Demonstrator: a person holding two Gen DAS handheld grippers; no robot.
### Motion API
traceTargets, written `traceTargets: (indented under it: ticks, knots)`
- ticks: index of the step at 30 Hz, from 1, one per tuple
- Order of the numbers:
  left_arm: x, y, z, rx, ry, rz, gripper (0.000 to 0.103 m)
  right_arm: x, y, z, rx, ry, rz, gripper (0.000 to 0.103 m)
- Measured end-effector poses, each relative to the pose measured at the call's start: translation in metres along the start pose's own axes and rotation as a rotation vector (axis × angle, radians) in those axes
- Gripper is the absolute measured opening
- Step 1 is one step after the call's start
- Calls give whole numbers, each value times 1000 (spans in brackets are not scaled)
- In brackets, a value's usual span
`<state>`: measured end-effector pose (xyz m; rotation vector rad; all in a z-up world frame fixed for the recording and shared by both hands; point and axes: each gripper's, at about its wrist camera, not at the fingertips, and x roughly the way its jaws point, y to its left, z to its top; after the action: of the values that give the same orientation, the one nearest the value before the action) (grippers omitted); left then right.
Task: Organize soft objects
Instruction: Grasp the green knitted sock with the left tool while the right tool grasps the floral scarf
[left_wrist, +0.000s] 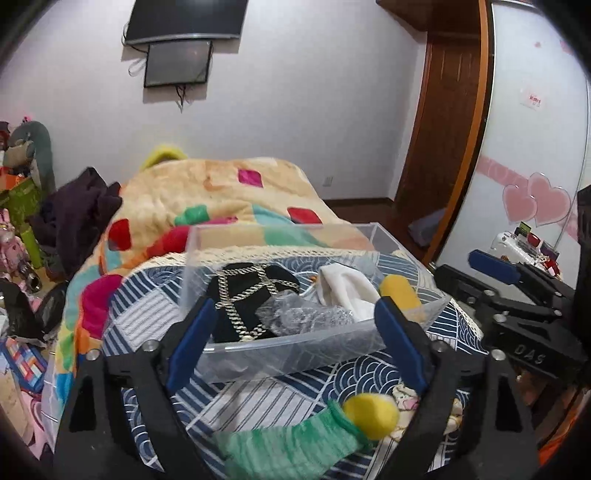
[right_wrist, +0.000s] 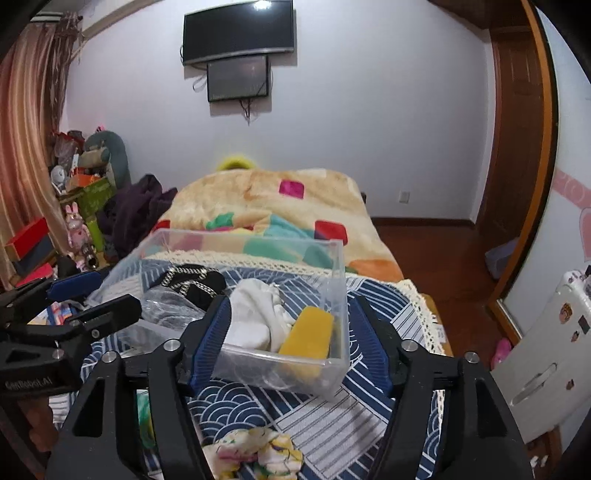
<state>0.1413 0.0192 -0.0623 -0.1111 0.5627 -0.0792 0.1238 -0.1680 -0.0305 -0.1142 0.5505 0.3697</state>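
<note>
Socks: green-yellow sock (left_wrist: 306, 439) loose before clear bin (left_wrist: 295, 350) | left gripper (left_wrist: 295, 343), right gripper (right_wrist: 291, 343) jaws apart | floral item (right_wrist: 258, 450), maybe cloth

We see a clear, glossy plastic bin (right_wrist: 334, 266) holding white cloth (right_wrist: 258, 314) and a matt yellow sponge (right_wrist: 308, 332). A knitted green sock (left_wrist: 284, 446) lies at the near edge of the woven patterned bedspread (left_wrist: 280, 402).

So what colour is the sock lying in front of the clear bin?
The sock is green with a yellow toe, clearest in the left wrist view, in front of the clear bin.
</note>
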Motion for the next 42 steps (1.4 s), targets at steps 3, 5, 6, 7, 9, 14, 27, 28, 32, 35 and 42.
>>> traceTargets:
  ticks: [3, 5, 6, 7, 9, 14, 27, 28, 32, 35, 42]
  knots:
    - [-12, 3, -7, 4, -11, 9, 94, -8, 4, 0, -4, -24, 13, 68]
    - [-16, 6, -14, -4, 1, 6, 96, -13, 6, -4, -10, -34, 18, 71]
    - [-17, 7, -17, -9, 9, 3, 96, -15, 7, -6, -13, -34, 20, 72]
    - [-18, 9, -21, -13, 22, -2, 96, -15, 8, -8, -18, -32, 21, 72]
    - [-19, 11, -29, -18, 37, -3, 96, -16, 10, -14, -33, -24, 15, 77]
    - [-14, 19, -55, -36, 103, 12, 97, -14, 11, -31, -42, 17, 11, 81]
    - [4, 28, -100, -67, 216, 21, 94, 13, 12, -84, -10, 227, 108, 81]
    - [4, 27, -101, -62, 216, 17, 89, 15, 11, -87, -5, 240, 117, 81]
    - [1, 21, -102, -38, 211, -10, 70, 19, 14, -96, -14, 278, 136, 80]
    - [-1, 17, -103, -27, 211, -44, 55, 18, 22, -99, -70, 271, 105, 67]
    - [-2, 13, -105, -39, 213, -63, 31, 14, 21, -95, -59, 263, 136, 26]
